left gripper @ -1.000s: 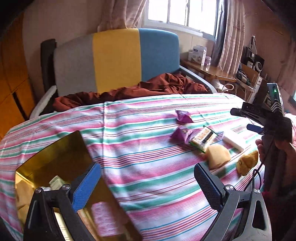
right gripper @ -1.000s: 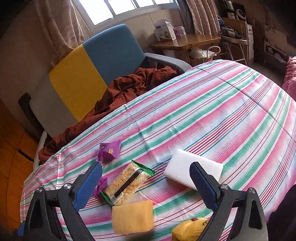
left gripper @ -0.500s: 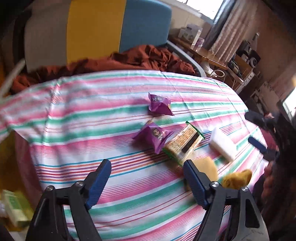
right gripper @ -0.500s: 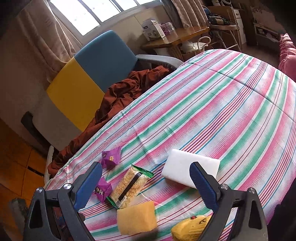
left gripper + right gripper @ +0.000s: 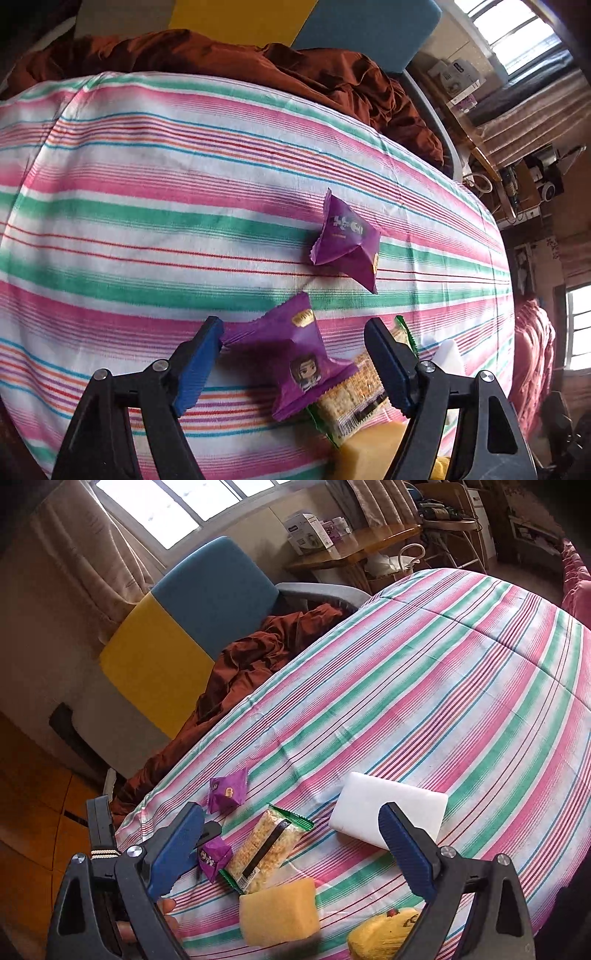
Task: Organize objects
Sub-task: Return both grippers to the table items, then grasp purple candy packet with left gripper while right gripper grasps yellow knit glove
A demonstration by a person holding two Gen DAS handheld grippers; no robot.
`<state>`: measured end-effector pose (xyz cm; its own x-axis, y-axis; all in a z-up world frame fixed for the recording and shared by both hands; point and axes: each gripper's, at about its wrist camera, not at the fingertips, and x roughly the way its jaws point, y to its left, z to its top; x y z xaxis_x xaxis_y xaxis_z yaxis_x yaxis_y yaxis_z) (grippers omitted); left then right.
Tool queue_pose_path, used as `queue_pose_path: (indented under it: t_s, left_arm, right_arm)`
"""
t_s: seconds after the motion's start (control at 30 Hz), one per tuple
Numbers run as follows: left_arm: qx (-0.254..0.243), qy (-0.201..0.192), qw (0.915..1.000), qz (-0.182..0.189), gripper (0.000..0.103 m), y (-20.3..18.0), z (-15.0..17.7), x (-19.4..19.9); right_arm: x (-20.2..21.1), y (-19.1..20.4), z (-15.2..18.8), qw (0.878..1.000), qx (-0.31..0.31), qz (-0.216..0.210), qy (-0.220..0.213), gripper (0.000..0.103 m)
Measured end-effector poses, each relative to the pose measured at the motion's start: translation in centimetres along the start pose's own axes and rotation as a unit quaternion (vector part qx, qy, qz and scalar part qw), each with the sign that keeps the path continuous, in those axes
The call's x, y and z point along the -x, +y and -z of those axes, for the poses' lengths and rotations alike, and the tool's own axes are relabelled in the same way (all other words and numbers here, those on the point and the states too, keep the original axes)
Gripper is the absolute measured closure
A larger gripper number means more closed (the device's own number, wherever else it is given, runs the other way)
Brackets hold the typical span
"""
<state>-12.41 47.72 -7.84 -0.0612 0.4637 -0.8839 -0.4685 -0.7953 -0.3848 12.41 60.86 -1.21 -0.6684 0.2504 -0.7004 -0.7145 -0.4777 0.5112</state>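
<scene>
your left gripper [image 5: 293,345] points steeply down at the striped bedspread [image 5: 147,206], its blue pads part-way apart after having just been closing, with the nearer purple snack packet [image 5: 295,354] lying between them; the left pad sits at the packet's crimped edge, but no firm pinch shows and the right pad stands clear. just right of that packet, partly under it, lies the green-edged cracker pack [image 5: 354,402], and a yellow sponge [image 5: 365,450] pokes in at the bottom edge. your right gripper [image 5: 291,843] hangs wide apart and empty above the same cluster, framing the cracker pack, the yellow sponge, a yellow mesh-wrapped item [image 5: 384,932] and the white block [image 5: 388,810]. farther up the bedspread rests the second purple packet [image 5: 347,240], apart from the rest. beyond the bed edge, a rust-brown blanket [image 5: 221,55] slumps on the yellow-and-blue chair [image 5: 192,627].
</scene>
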Motion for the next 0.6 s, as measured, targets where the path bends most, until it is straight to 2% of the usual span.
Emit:
queue_pose_path:
  t_s: [0.07,0.1,0.17,0.23,0.4,0.6]
  left_arm:
    - [-0.041,-0.007,0.9987,-0.03,0.037,-0.9,0.1,-0.5]
    - [-0.072,-0.014,0.9959,-0.053,0.046,-1.4,0.5,-0.5]
    - [-0.117,-0.027,0.9904,-0.07,0.049,-1.7,1.5,-0.5]
    - [-0.14,-0.038,0.9872,-0.065,0.051,-1.4,2.4,-0.1]
    - [-0.167,-0.052,0.9821,-0.07,0.053,-0.1,4.2,1.1]
    - [-0.168,-0.06,0.9815,-0.069,0.053,1.6,6.7,2.8]
  right_arm:
    - [0.1,-0.2,-0.1,1.0,-0.003,0.001,-0.002,0.006]
    - [0.1,-0.4,-0.2,1.0,-0.006,0.003,-0.003,0.006]
    - [0.2,-1.0,-0.4,1.0,-0.018,0.005,-0.006,0.006]
    - [0.2,-1.7,-0.6,0.999,-0.031,0.01,-0.009,0.006]
    - [0.2,-3.3,-0.9,0.998,-0.062,0.016,-0.012,0.006]
    - [-0.1,-4.8,-1.1,0.996,-0.092,0.012,-0.006,0.006]
